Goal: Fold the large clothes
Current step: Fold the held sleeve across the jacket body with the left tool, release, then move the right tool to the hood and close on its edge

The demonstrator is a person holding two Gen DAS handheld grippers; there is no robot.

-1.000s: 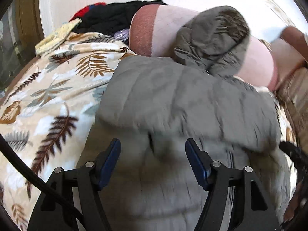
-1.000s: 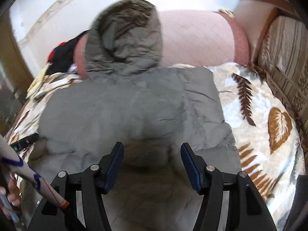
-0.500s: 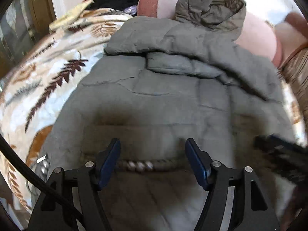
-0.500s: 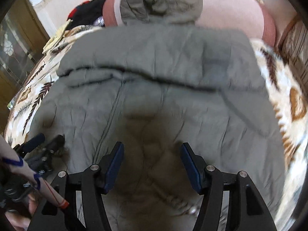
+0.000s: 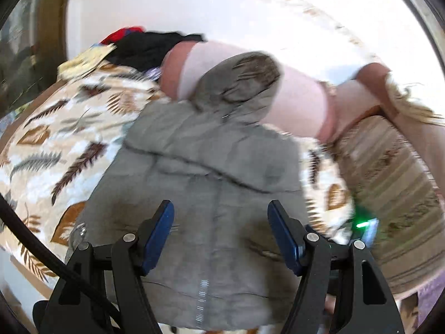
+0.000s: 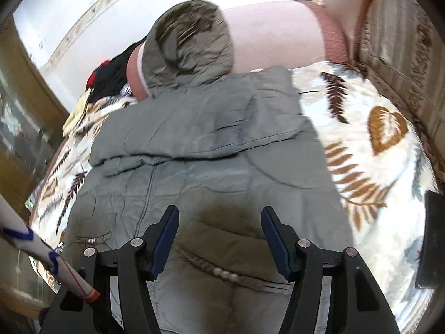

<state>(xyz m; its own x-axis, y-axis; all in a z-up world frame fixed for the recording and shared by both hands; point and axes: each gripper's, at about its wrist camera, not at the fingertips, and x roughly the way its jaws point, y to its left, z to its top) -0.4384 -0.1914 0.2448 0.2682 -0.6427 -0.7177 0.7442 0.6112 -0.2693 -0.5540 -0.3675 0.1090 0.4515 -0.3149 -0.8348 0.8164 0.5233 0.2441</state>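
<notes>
Leaf-patterned bedding (image 6: pixel 370 150) carries the grey hooded jacket (image 6: pixel 200 144), lying flat with its hood (image 6: pixel 189 44) propped against the pink bolster (image 6: pixel 272 36). Your left gripper (image 5: pixel 221 222) and right gripper (image 6: pixel 219 225) hover above the lower body, jaws spread and holding nothing. You seem between folds; next, pinch the near hem with both and carry it toward the hood.

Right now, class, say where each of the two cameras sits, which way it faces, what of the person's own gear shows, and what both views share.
Left wrist: on the left gripper, looking along its open fingers over the grey jacket toward its hood.
Right wrist: on the right gripper, also open, above the jacket's hem; a white sleeve shows at left.
Shared: jacket, hood, pink bolster, leaf-print blanket.
</notes>
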